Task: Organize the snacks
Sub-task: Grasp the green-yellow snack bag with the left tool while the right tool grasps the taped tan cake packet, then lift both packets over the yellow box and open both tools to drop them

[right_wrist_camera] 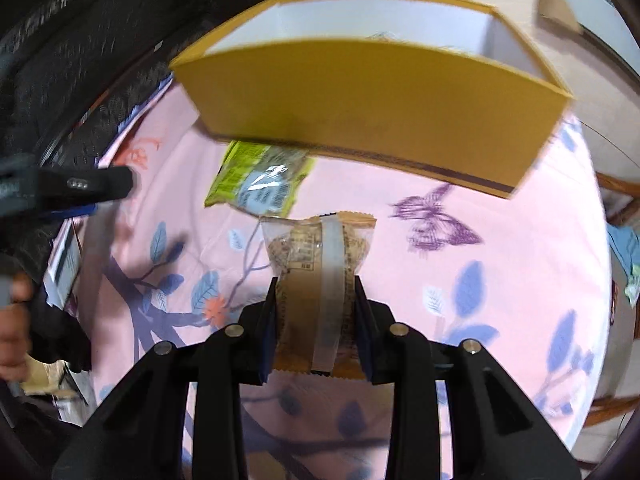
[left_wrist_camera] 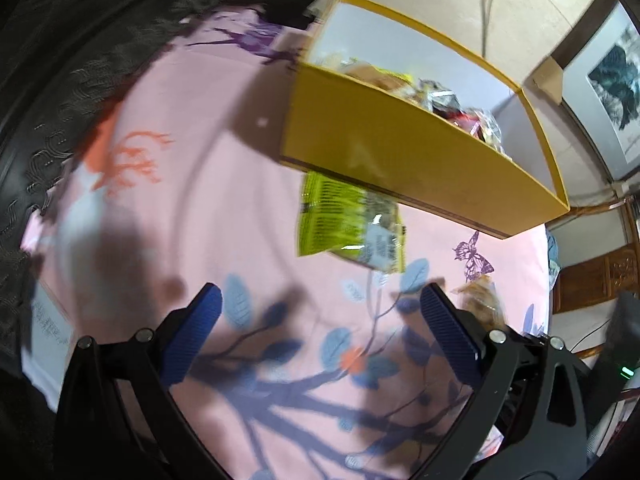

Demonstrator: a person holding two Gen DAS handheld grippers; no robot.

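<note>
A yellow box (left_wrist_camera: 400, 152) with a white inside stands on the pink floral cloth (left_wrist_camera: 200, 208) and holds several wrapped snacks (left_wrist_camera: 440, 100). A green snack packet (left_wrist_camera: 348, 224) lies flat against its near wall. My left gripper (left_wrist_camera: 320, 300) is open and empty above the cloth, short of the packet. My right gripper (right_wrist_camera: 315, 286) is shut on a tan, clear-topped snack packet (right_wrist_camera: 316, 264), held above the cloth before the box (right_wrist_camera: 360, 108). The green packet (right_wrist_camera: 260, 182) lies to its front left. The left gripper (right_wrist_camera: 72, 188) shows at the left edge.
A dark patterned surface (left_wrist_camera: 60, 80) borders the cloth on the left. A framed picture (left_wrist_camera: 612, 80) and wooden furniture (left_wrist_camera: 592, 276) stand at the right. The tan packet in the right gripper (left_wrist_camera: 480, 300) shows beside my left gripper's right finger. Papers (right_wrist_camera: 64, 264) lie at the cloth's left edge.
</note>
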